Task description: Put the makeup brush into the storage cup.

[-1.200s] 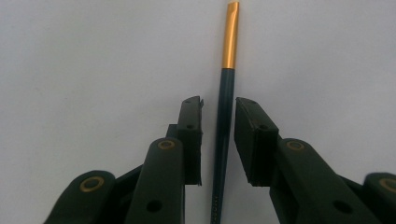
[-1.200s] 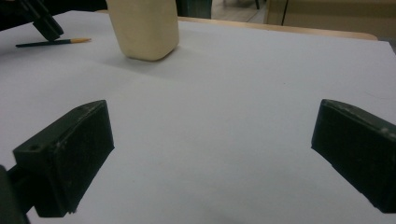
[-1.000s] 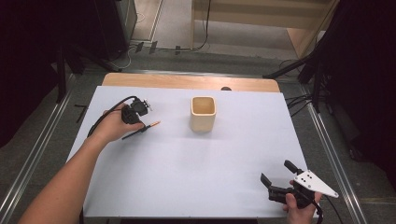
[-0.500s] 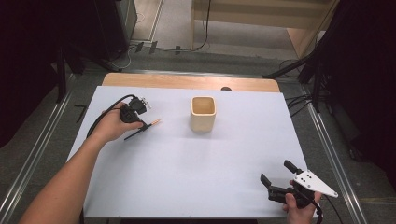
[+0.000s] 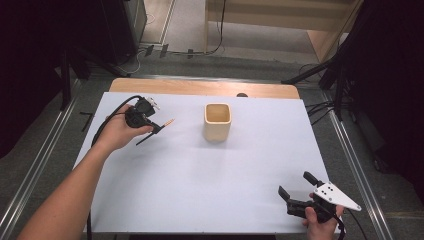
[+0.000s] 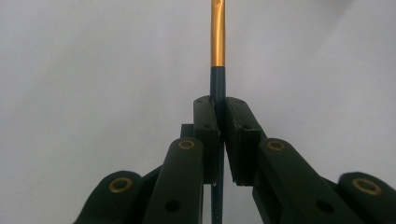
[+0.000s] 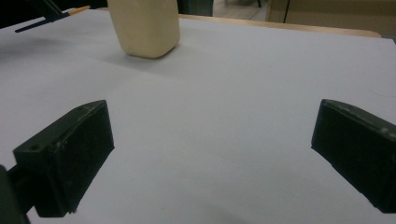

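One pen (image 5: 161, 125) is clamped in the left gripper (image 5: 150, 126), its gold tip pointed toward one cup (image 5: 217, 121); the right gripper (image 5: 297, 192) is held open.

A: What can't we read here?

B: Left gripper view: pen (image 6: 217, 37) runs off the top edge, tip not visible. Its lower barrel is hidden between the left gripper (image 6: 220, 116) pads.

A: High view?

B: Pen is too small to tell any detail. Right gripper (image 5: 295, 192) sits at the bottom edge, the hand cut off.

A: Right gripper view?

B: Cup (image 7: 145, 25) is cropped at the top, rim and inside unseen. Both jaws run off the frame edges.
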`<state>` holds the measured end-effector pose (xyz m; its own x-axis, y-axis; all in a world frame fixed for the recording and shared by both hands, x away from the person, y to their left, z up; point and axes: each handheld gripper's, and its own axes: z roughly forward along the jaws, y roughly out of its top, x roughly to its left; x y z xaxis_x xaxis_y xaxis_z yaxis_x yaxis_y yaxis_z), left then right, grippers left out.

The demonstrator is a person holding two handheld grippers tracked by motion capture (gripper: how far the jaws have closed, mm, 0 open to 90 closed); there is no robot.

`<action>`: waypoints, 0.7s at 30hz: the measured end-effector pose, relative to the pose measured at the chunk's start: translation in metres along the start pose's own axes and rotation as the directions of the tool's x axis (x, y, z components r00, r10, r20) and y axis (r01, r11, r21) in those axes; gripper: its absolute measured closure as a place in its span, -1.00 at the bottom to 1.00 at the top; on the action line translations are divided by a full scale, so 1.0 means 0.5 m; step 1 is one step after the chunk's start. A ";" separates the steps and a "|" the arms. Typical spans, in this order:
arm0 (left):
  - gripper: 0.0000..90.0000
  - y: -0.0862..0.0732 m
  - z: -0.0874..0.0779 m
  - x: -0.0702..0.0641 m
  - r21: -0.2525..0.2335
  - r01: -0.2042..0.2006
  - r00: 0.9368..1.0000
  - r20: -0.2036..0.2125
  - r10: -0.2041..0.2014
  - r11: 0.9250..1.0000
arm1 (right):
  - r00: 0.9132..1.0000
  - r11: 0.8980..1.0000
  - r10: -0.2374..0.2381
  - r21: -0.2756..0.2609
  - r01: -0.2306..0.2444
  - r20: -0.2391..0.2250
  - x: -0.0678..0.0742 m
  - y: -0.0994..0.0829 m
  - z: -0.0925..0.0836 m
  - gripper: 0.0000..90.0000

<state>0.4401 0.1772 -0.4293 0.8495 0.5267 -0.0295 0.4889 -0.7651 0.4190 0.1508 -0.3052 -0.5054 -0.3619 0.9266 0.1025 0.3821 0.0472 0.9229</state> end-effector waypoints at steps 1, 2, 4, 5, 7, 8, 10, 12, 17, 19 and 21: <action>0.88 0.002 -0.005 -0.001 -0.015 0.009 1.000 0.005 -0.009 1.000 | 1.000 1.000 -0.002 0.000 0.002 -0.001 0.000 0.000 0.000 -1.00; 0.88 0.005 -0.010 -0.002 -0.026 0.014 1.000 0.003 -0.014 1.000 | 1.000 1.000 -0.003 0.000 0.003 -0.002 0.000 0.000 0.000 -1.00; 0.88 0.011 -0.019 -0.004 -0.041 0.007 1.000 -0.002 -0.007 0.999 | 1.000 1.000 -0.003 0.000 0.003 -0.002 0.000 0.000 0.000 -1.00; 0.88 0.013 -0.024 -0.006 -0.054 0.006 1.000 -0.004 -0.007 0.999 | 1.000 1.000 -0.003 0.000 0.003 -0.001 0.000 0.000 0.001 -1.00; 0.88 0.022 -0.038 -0.011 -0.084 -0.002 1.000 -0.009 0.001 0.996 | 1.000 1.000 -0.006 0.001 0.006 -0.001 0.000 0.000 0.002 -1.00; 0.88 0.022 -0.038 -0.011 -0.084 -0.002 1.000 -0.009 0.001 0.996 | 1.000 1.000 -0.006 0.001 0.006 -0.001 0.000 0.000 0.002 -1.00; 0.88 0.028 -0.048 -0.017 -0.113 -0.007 1.000 -0.020 0.005 0.994 | 1.000 1.000 -0.008 0.003 0.008 -0.002 0.000 0.000 0.003 -1.00; 0.88 0.033 -0.062 -0.023 -0.167 -0.002 0.999 -0.033 -0.004 0.986 | 1.000 1.000 -0.009 0.004 0.009 -0.003 0.001 0.000 0.003 -1.00; 0.88 0.038 -0.075 -0.029 -0.225 -0.007 0.999 -0.045 -0.003 0.974 | 1.000 1.000 -0.010 0.003 0.010 -0.006 0.001 0.000 0.002 -1.00; 0.88 0.041 -0.081 -0.032 -0.251 -0.013 0.999 -0.046 0.001 0.968 | 1.000 1.000 -0.009 0.003 0.009 -0.006 0.001 -0.001 0.002 -1.00; 0.88 0.044 -0.088 -0.037 -0.280 -0.017 0.999 -0.050 0.003 0.960 | 1.000 1.000 -0.009 0.003 0.009 -0.006 0.001 -0.001 0.002 -1.00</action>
<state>0.4265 0.1672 -0.3797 0.8400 0.5423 0.0176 0.3992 -0.6397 0.6568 0.1515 -0.3043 -0.5060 -0.3705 0.9238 0.0967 0.3819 0.0566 0.9225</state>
